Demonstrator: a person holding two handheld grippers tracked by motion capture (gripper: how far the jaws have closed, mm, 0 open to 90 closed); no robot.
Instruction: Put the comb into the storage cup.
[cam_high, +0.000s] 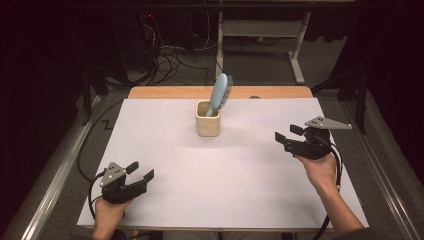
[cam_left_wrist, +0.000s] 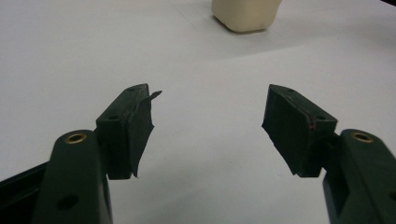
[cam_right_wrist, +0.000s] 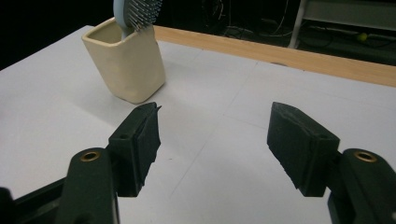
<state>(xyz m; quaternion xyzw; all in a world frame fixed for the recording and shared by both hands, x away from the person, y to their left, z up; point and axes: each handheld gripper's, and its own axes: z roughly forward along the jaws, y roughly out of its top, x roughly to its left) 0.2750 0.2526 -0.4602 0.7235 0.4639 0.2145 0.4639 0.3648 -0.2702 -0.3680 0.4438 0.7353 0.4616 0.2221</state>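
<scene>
Here, a blue hairbrush (cam_high: 220, 94) stands head-up in the cream cup (cam_high: 207, 122). My left gripper (cam_high: 141, 171) and right gripper (cam_high: 285, 134) wait wide open, empty, well short of the cup; likely next, reaching for the brush.

Beyond both tools, the white-covered counter (cam_high: 165, 150) shows a bare wooden strip (cam_high: 170, 92) at its far edge; past it, tangled black cables (cam_high: 167, 60) and a grey metal desk frame (cam_high: 295, 45).
</scene>
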